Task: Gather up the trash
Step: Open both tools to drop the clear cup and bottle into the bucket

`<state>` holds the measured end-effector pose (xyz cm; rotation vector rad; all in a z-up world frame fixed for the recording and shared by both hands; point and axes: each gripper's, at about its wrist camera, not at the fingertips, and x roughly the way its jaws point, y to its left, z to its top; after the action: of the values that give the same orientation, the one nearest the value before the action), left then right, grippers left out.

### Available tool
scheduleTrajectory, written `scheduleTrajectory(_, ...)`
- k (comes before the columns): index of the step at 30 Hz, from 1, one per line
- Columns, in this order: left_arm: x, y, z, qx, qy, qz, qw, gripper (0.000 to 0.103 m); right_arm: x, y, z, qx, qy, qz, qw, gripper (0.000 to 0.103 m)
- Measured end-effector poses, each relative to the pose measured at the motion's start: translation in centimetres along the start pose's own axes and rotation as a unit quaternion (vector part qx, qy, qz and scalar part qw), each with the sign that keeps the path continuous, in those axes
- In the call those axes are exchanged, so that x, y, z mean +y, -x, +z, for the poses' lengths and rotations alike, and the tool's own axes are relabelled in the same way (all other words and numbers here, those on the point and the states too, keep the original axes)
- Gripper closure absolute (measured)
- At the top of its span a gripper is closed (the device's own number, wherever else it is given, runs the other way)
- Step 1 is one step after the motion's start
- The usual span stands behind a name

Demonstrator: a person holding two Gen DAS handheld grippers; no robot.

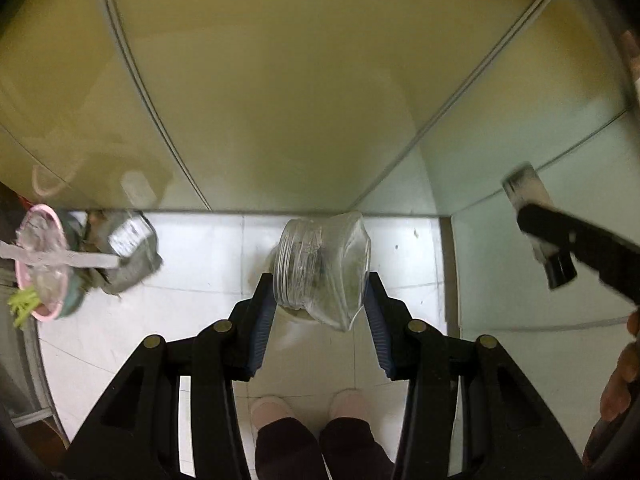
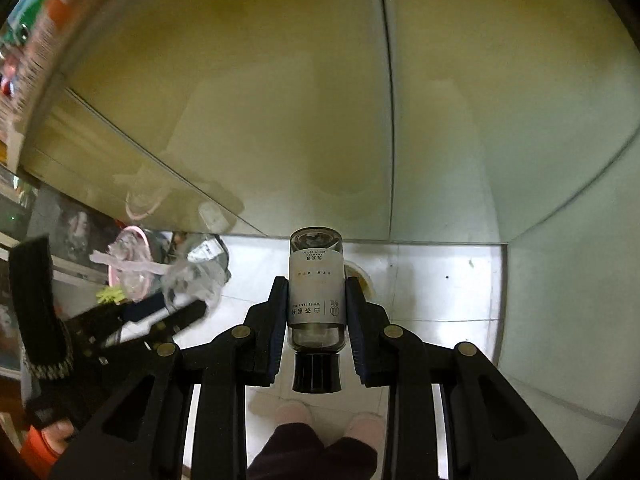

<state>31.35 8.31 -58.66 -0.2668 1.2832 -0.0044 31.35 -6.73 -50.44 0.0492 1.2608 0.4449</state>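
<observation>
My left gripper (image 1: 320,280) is shut on a crumpled clear plastic cup (image 1: 322,268), held above a white tiled floor. My right gripper (image 2: 316,284) is shut on a small clear bottle (image 2: 317,288) with a white label and black cap, cap toward me. That bottle also shows at the right of the left wrist view (image 1: 536,220), in the right gripper's black finger (image 1: 580,248). The left gripper also shows at the left of the right wrist view (image 2: 168,312).
A pink-rimmed bin (image 1: 44,268) with a clear liner holds grey wrappers and green scraps at left; it also shows in the right wrist view (image 2: 136,264). Yellowish glossy wall panels (image 1: 300,80) stand ahead. My pink slippers (image 1: 272,408) are on the floor (image 1: 400,240) below.
</observation>
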Motion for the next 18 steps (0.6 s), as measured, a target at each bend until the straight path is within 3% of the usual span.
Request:
scheduleTrajectory(7, 1.2, -8.3, -1.3, 0.017, -0.022, -0.002, 0.9996, 0.059, -1.0, -8.1, -0.2, 0.012, 0.013, 0.015, 1.000, 0.077)
scheduleTrajectory(12, 2.3, -12.0, -1.5, 0.013, -0.021, -0.033, 0.9991, 0.059, -1.1, -11.5, -0.5, 0.012, 0.031, 0.017, 0.999, 0.077)
scheduleTrajectory(18, 2.9, -15.5, -1.8, 0.018, -0.024, -0.029, 0.9991, 0.058, -1.8, -13.9, -1.1, 0.028, 0.032, 0.022, 0.999, 0.074)
